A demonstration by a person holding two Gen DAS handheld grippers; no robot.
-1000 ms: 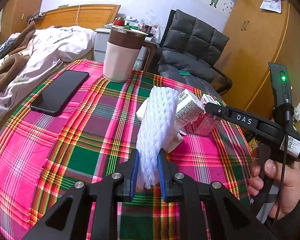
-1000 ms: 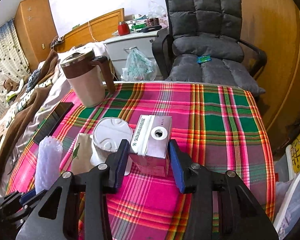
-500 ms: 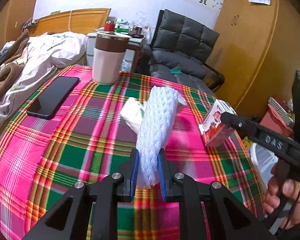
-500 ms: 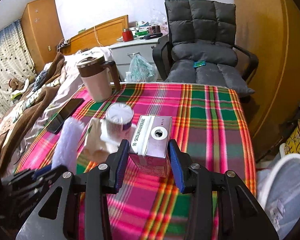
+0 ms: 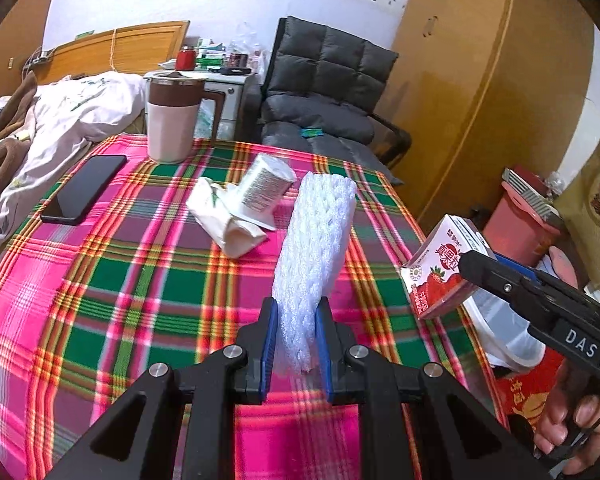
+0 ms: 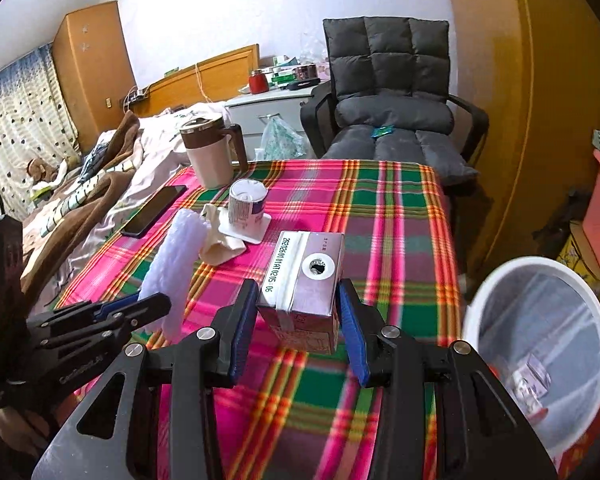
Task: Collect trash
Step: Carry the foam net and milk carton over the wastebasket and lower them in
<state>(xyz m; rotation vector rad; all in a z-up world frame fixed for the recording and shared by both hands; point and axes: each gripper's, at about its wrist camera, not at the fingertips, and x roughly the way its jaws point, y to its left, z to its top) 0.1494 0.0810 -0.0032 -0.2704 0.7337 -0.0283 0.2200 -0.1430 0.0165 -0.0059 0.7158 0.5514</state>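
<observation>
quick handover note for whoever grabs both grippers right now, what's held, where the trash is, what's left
Left gripper: shut on the white foam net, held upright above the plaid tablecloth.
Right gripper: shut on the strawberry milk carton, lifted near the table's right edge, beside the white trash bin.
Bin: on the floor to the right of the table, lined, with a small item already inside.
Done: both pieces picked up.
Left: drop the carton and foam net in the bin, then likely collect the yogurt cup and crumpled tissue lying on the table. The phone and jug look like non-trash.
</observation>
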